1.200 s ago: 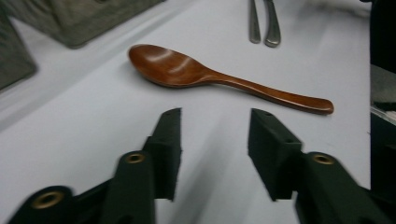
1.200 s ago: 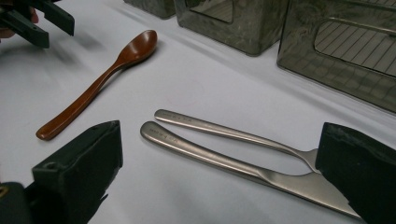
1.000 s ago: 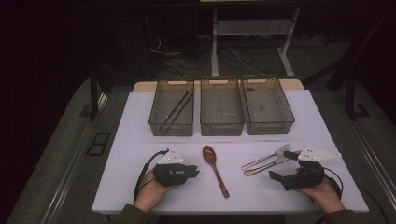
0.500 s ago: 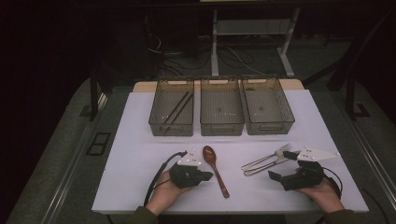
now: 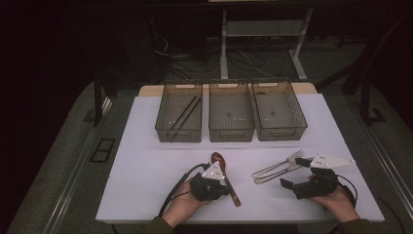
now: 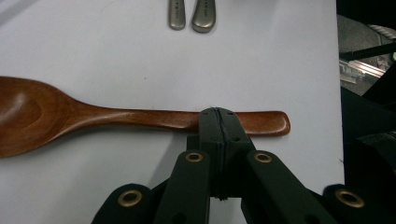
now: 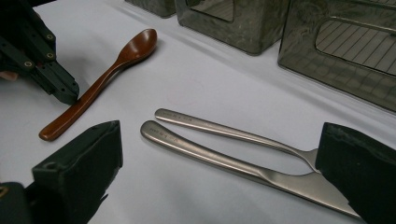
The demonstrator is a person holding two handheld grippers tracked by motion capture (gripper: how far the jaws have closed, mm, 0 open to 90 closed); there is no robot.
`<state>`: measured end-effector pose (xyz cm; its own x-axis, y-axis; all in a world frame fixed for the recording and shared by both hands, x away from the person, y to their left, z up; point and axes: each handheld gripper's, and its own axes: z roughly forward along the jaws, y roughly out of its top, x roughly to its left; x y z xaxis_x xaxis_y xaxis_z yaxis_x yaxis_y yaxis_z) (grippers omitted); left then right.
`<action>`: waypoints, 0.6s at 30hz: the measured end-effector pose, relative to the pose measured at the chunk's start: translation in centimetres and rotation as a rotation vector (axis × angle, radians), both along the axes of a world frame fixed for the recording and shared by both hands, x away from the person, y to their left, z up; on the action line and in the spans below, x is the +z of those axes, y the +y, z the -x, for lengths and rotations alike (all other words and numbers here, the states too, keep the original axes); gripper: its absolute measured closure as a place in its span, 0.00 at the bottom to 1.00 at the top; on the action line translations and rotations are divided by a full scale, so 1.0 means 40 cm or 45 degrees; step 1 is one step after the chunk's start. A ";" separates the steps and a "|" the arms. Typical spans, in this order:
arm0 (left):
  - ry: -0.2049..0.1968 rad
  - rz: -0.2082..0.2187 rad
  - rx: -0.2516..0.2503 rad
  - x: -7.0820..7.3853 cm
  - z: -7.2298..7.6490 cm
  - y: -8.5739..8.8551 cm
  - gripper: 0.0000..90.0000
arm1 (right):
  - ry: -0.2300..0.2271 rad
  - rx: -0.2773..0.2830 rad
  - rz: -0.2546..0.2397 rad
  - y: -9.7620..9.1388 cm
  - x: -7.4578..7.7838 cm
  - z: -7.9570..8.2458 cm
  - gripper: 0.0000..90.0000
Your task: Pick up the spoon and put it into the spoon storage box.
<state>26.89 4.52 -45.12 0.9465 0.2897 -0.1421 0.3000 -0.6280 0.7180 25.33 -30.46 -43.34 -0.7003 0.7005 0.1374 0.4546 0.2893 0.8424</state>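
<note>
Now the left gripper (image 6: 218,114), jaws pressed together at the wooden spoon (image 6: 93,114) handle mid-frame — spread them first, then straddle the handle squarely.

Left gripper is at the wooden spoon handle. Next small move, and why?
Probably reopen the left gripper. Its jaws meet with no gap beside the spoon handle, not around it, so the spoon lies free on the table. Then straddle the handle and close.

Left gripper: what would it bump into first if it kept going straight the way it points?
The left gripper, jaws shut, already sits at the wooden spoon handle, so it would meet that first. Beyond lie the fork and knife handles, farther off.
</note>
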 end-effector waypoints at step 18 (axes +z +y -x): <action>-0.026 0.009 0.014 -0.005 -0.045 -0.076 0.99 | -0.003 0.001 -0.005 -0.002 0.000 0.000 0.00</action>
